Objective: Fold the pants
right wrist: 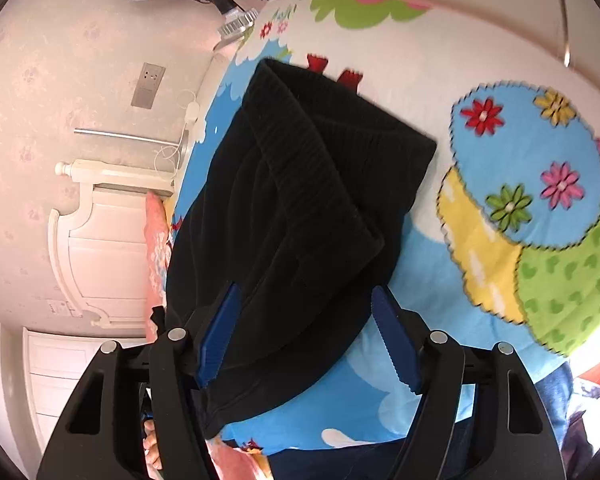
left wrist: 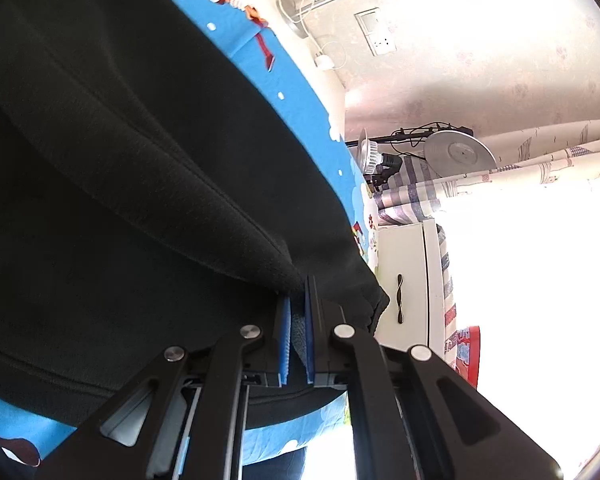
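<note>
1. Left gripper (left wrist: 297, 312): jaws drawn narrow, blue pads nearly together, pinching an edge of the black pants (left wrist: 132, 184). A sliver of grey-blue cloth shows in the slot between the pads. The view is strongly tilted, so the gripper is rolled to one side.

2. Right gripper (right wrist: 306, 332): jaws spread wide, holding nothing. The left blue pad (right wrist: 218, 340) sits over the near part of the pants (right wrist: 300, 216); the right pad (right wrist: 396, 344) is just off the cloth edge, over the bed sheet (right wrist: 520, 184). Whether either pad touches fabric cannot be told.

3. A bit of a hand (right wrist: 152, 446), fingers visible, shows at the near left under the right gripper's frame.

4. Pants: black, thick knit-like fabric, folded into a compact bundle lying on the sheet. In the right wrist view a ribbed band runs diagonally across the upper layer, and the far end forms a blunt folded corner. In the left wrist view a long raised seam or fold runs toward the pinched edge, and the fabric fills most of the left side.

5. Sheet: bright cartoon print, blue ground with flowers, green and yellow patches.

6. Surroundings: white headboard (right wrist: 100, 240) at left, wall socket (right wrist: 148, 84), white cabinet (left wrist: 408, 292) at right, a lamp (left wrist: 458, 152) beyond the bed.
</note>
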The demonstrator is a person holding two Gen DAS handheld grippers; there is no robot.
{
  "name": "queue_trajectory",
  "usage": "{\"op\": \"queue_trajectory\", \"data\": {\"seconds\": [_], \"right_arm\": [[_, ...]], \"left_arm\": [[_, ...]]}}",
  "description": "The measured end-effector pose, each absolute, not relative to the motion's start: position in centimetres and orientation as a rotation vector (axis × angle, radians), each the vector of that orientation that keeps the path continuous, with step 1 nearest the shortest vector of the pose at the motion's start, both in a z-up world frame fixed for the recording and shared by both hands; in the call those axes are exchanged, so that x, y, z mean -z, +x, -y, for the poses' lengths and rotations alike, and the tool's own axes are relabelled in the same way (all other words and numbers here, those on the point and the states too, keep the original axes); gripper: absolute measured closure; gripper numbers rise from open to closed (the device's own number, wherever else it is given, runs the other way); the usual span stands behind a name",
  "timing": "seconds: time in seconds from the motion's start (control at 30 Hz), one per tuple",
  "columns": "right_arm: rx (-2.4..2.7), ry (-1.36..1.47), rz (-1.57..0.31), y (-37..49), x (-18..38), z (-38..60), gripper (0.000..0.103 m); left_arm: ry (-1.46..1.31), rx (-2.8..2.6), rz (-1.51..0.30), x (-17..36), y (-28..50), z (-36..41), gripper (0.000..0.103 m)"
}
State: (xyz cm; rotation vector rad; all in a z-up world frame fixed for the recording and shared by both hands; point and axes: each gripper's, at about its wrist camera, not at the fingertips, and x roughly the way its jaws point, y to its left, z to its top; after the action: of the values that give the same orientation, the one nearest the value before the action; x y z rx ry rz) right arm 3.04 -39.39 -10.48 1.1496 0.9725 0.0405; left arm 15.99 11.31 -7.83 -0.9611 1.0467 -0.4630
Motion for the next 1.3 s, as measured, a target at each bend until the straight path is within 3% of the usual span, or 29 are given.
{"op": "queue_trajectory", "data": {"seconds": [0.37,0.47,0.87,1.3], "right_arm": [[0.000,1.176,-0.947,4.6,11.4,37.9,0.041],[0.001,1.138,-0.915,4.6,10.3,37.8,0.049],[-0.031,1.143,-0.971,4.3,9.5,38.5,0.048],[-0.180,1.189,-1.076,5.3,11.8,33.0,0.048]], "left_arm": [[-0.960,0.465,-1.040,7.2,15.8,-10.8,0.098],[-0.959,0.463,-1.037,7.1,15.7,-10.8,0.098],[-0.963,0.471,-1.034,6.7,16.2,-10.8,0.098],[-0.946,0.477,-1.018,5.5,16.7,-11.4,0.098]]}}
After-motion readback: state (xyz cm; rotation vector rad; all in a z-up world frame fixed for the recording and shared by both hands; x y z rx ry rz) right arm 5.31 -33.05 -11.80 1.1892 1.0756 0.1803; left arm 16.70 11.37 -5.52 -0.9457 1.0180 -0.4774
